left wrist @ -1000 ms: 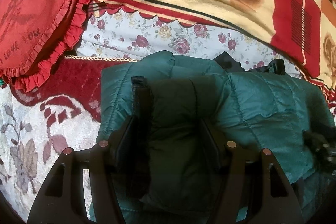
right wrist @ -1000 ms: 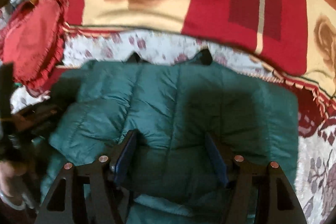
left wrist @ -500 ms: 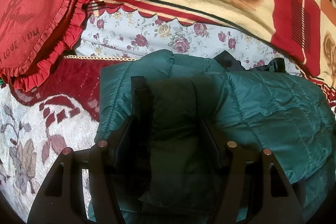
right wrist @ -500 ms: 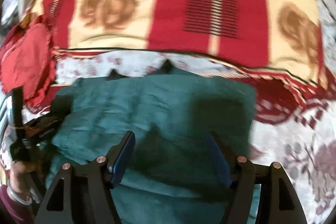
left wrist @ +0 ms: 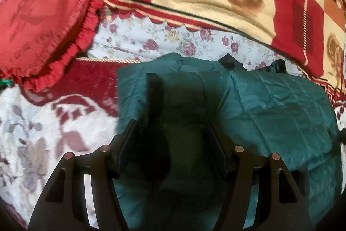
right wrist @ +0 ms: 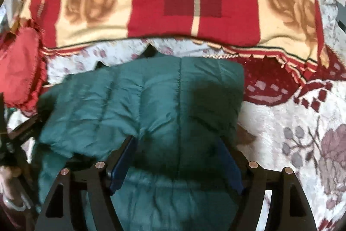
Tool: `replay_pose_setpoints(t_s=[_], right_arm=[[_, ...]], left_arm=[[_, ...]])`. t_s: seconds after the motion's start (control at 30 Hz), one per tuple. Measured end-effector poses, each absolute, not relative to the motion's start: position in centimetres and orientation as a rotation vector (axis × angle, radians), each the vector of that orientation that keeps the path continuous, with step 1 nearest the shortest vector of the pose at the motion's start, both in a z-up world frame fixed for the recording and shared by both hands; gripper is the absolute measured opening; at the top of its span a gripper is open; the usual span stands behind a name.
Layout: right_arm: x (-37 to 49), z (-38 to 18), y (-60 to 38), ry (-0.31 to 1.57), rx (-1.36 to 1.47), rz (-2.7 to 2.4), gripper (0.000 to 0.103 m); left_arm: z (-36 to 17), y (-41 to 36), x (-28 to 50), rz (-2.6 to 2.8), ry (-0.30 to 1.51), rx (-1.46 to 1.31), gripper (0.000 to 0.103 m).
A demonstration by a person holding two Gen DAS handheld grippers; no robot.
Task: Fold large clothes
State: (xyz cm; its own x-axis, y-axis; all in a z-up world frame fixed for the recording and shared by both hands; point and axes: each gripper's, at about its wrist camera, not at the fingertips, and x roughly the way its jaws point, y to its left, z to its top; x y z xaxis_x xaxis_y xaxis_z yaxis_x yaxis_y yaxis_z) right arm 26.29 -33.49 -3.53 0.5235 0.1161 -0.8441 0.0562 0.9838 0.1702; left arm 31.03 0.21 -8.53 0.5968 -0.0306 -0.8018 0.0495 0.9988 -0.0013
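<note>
The dark green quilted puffer jacket (right wrist: 164, 105) lies folded into a chunky bundle on the white and maroon floral bedspread (right wrist: 302, 133), with the red and cream rose-pattern blanket (right wrist: 194, 3) on the far side and a red frilled cushion (left wrist: 43, 14) off to the far left.

Looks to me like the fold is pretty much laid down and this is the let-go and tidy-up bit. To do it well I'd lift both tools straight up off the padding so the puffy layers don't get dragged open, then press the top flat, because this kind of filling springs back.

The right gripper (right wrist: 176, 157) hangs over the near right part of the bundle. Its jaws are opening, with jacket fabric bulging between the blue pads (right wrist: 123, 163), and nothing looks pinched.

The left gripper (left wrist: 170, 142) sits over the near left end of the jacket, next to the jacket's black strip (left wrist: 154, 96). Its jaws stand apart with a hump of green fabric between them, but it's dark in there, so I can't tell if it's squeezing or just resting loose.
</note>
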Motion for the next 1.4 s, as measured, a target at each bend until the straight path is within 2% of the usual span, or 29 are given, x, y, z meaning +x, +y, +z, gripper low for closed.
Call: replay_pose_setpoints(t_s=[0.27, 0.73, 1.4], right_arm=[[19.0, -1.3, -33.6, 1.013, 0.216, 0.101, 0.075], [8.4, -2.3, -32.9, 1.022, 0.189, 0.106, 0.075], [1.7, -3.5, -33.1, 1.047, 0.166, 0.095, 0.079]], left_arm=[[-5.3, 2.0, 25.0, -0.056, 0.867, 0.033, 0.064], [-4.6, 4.6, 13.6, -0.096, 0.878, -0.012, 0.064], [-6.5, 6.6, 6.5, -0.072, 0.909, -0.035, 0.064]])
